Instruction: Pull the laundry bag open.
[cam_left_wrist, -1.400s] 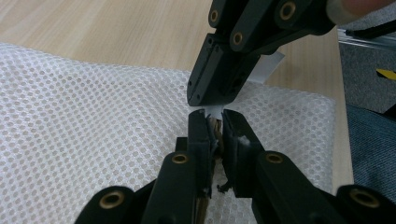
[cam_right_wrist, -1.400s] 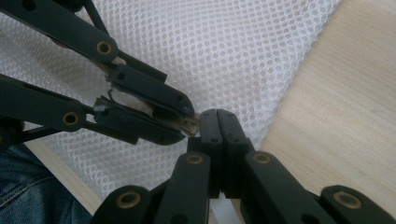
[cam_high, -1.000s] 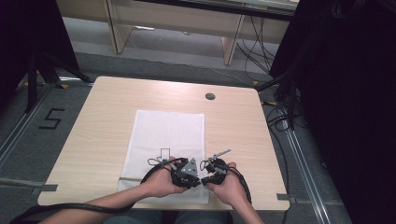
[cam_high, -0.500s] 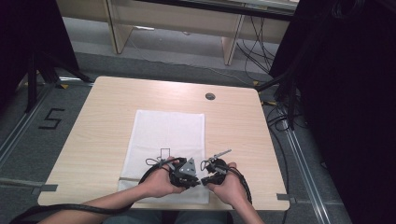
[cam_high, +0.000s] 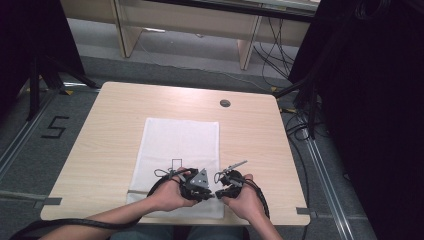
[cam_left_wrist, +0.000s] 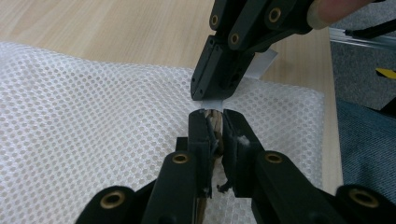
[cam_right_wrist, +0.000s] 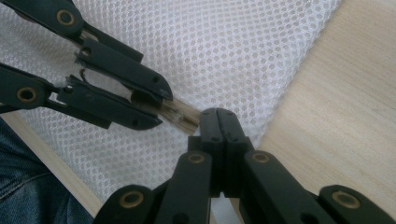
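Near table's (cam_high: 100, 150) front edge, both grippers (cam_high: 196, 184) (cam_high: 226, 184) pinch stick (cam_right_wrist: 180, 114) over mesh (cam_high: 180, 140)

Ahead of the fingertips: white mesh mat (cam_high: 180, 145), flat, unobstructed; bare wooden table (cam_high: 255, 135) beyond, only a flush cable grommet (cam_high: 225, 103) far off.
Between the two sets of fingertips: no gap; left gripper (cam_left_wrist: 214, 122) and right gripper (cam_right_wrist: 218, 115) meet tip to tip.
Outward of either: open tabletop.
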